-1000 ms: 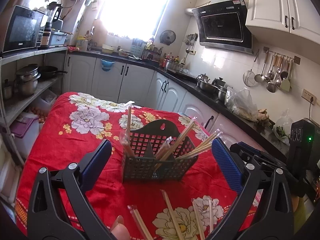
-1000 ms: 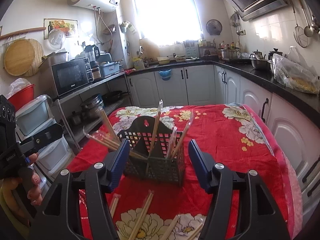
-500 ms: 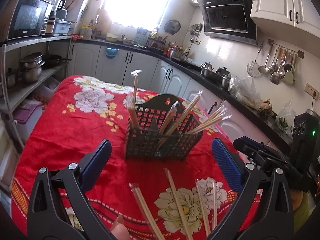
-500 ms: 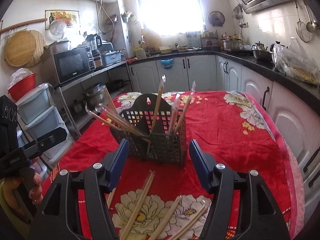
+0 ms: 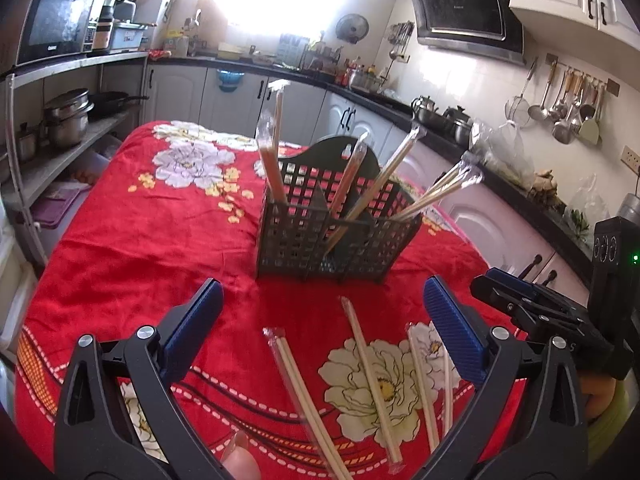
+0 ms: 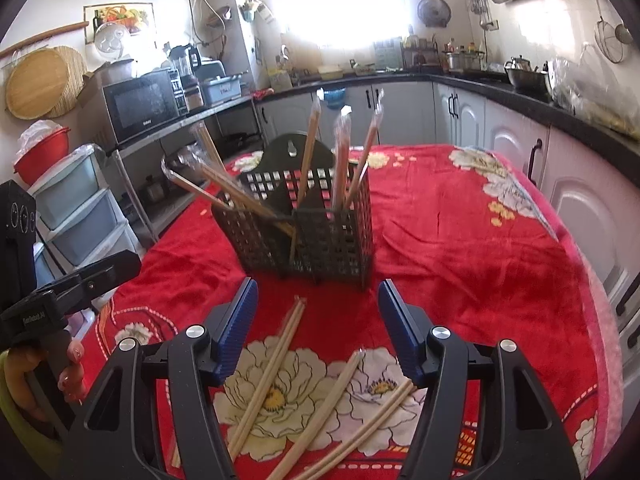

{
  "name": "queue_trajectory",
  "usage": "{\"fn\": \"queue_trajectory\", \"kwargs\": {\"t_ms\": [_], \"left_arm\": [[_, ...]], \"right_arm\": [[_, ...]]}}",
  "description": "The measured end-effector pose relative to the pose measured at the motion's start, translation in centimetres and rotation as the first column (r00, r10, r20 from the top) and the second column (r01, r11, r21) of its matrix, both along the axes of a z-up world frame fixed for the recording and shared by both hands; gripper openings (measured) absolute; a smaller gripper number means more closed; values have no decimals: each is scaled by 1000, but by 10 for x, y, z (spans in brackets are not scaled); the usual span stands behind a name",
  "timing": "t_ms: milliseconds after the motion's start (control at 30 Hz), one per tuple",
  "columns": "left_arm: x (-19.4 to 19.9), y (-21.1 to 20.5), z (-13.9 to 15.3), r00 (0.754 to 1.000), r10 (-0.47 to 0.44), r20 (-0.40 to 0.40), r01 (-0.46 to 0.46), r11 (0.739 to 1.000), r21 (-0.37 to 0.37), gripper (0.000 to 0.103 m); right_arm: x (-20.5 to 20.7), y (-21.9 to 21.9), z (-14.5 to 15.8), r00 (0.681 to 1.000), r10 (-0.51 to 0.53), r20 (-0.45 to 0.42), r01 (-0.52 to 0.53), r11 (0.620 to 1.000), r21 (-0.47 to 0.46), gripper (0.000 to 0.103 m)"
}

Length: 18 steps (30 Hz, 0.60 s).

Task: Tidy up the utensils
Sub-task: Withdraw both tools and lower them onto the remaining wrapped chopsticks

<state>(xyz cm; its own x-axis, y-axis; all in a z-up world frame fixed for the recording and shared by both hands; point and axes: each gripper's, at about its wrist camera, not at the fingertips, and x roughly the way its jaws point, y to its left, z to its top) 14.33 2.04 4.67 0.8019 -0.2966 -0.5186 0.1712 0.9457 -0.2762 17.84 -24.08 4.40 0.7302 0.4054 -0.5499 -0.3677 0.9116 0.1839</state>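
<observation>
Both your claws are spread and empty: left claw [image 5: 320, 312], right claw [image 6: 318, 312]. The dark basket [image 5: 336, 236] of wrapped chopsticks stands at twelve o'clock; loose chopsticks [image 6: 264, 384] lie on the bench [image 6: 460, 248] beneath.

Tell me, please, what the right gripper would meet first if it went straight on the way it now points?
Probably the wrapped chopsticks lying on the red tablecloth. The open right gripper points downward at them, short of the dark basket, though depth is hard to judge.
</observation>
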Motion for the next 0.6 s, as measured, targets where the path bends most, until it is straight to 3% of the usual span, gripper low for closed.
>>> {"fn": "queue_trajectory", "kwargs": {"t_ms": [600], "left_arm": [[20, -1, -63, 981, -42, -191, 35, 999, -41, 92]], "right_arm": [[11, 1, -45, 988, 20, -150, -27, 999, -42, 60]]}}
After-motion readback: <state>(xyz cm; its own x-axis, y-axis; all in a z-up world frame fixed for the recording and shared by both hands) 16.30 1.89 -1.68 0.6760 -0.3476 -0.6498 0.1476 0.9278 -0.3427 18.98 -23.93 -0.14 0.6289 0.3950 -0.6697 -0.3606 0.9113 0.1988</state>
